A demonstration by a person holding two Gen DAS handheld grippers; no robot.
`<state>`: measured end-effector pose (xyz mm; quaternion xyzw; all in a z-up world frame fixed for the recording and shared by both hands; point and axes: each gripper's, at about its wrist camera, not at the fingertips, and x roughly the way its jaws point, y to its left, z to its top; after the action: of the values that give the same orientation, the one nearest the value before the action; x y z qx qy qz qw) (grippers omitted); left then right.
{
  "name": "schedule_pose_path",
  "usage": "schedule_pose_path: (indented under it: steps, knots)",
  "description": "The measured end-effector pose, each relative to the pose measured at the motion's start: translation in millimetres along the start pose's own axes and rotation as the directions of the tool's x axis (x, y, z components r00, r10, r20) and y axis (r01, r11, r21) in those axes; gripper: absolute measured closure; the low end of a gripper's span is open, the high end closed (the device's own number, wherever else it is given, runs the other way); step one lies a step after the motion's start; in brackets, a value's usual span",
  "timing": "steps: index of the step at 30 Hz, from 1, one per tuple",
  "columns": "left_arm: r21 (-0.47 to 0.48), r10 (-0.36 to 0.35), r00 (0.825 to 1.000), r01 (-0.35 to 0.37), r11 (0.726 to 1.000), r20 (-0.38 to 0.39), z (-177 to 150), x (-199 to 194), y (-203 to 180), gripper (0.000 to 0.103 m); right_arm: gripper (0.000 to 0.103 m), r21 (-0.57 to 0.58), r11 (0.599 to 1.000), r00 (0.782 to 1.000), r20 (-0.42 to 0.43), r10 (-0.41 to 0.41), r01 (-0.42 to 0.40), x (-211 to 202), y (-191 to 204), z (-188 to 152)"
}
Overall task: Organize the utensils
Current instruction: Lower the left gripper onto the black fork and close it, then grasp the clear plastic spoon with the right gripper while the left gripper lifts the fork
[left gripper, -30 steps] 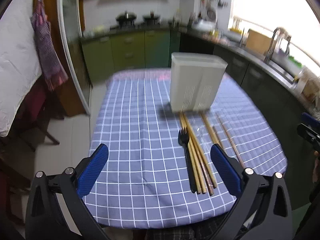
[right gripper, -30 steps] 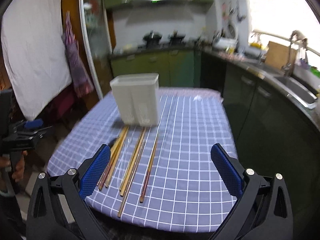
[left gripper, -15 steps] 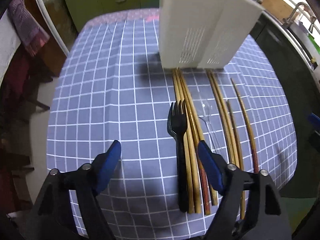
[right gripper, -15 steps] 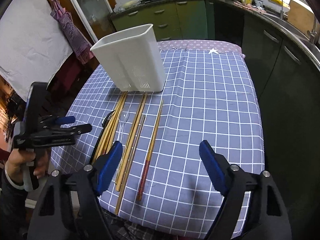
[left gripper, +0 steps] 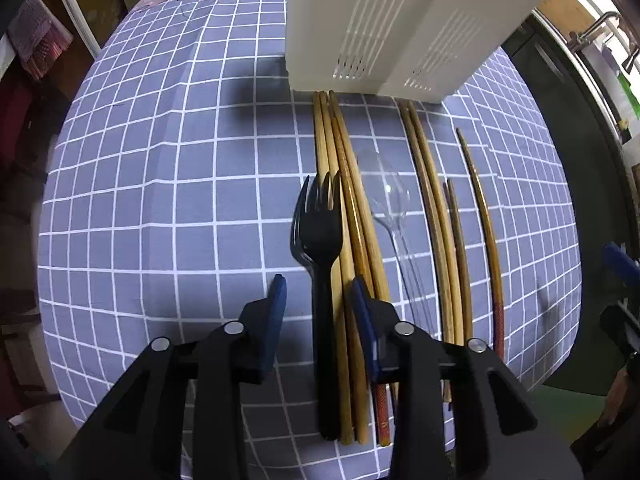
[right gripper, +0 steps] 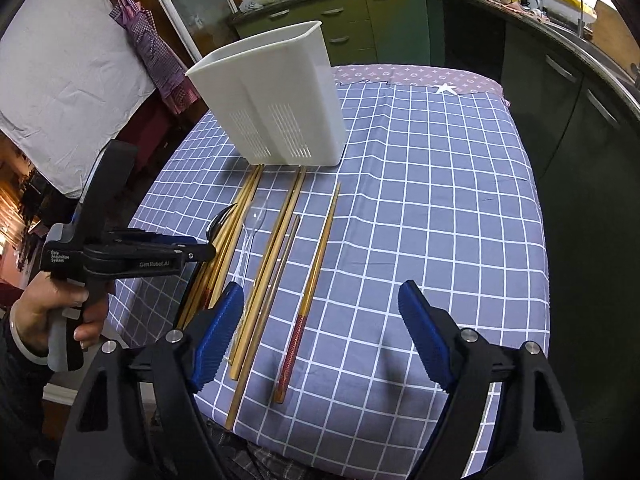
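A black plastic fork [left gripper: 320, 240] lies on the blue checked tablecloth [left gripper: 160, 200] beside several wooden chopsticks [left gripper: 352, 216] and a clear plastic spoon [left gripper: 386, 192]. A white utensil holder [left gripper: 384, 20] stands behind them. My left gripper [left gripper: 318, 292] is low over the fork's handle, its blue pads either side of it with gaps, not closed on it. In the right wrist view my right gripper [right gripper: 320, 300] is wide open above more chopsticks [right gripper: 312, 288], and the holder [right gripper: 280, 100] and my left gripper [right gripper: 192, 256] show to the left.
The table's near edge runs just below the utensil ends [right gripper: 360, 420]. Dark kitchen cabinets [right gripper: 560, 100] stand to the right of the table. A white cloth [right gripper: 60, 80] and a hanging checked garment [right gripper: 152, 52] are at the left.
My left gripper has dropped down and forward over the fork handle and its jaws have narrowed around it. My right gripper has lowered a little toward the table and stays wide open.
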<state>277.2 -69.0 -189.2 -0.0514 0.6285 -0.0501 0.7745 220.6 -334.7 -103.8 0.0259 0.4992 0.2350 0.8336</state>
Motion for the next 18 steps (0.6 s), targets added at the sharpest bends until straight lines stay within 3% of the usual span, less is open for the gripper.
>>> schedule_pose_path:
  steps: [5, 18]
  knots:
    - [0.0, -0.013, 1.0, 0.013, 1.0, 0.007, 5.6, 1.7, -2.5, 0.088, 0.021, 0.002, 1.0, 1.0, -0.011, 0.003, -0.003, 4.1, -1.7, -2.5]
    - [0.011, -0.045, 0.998, 0.045, 0.999, 0.043, 4.8, -14.1, 16.2, 0.095, 0.02, -0.077, 0.997, 0.999, -0.043, -0.008, 0.005, 12.8, 26.4, 9.5]
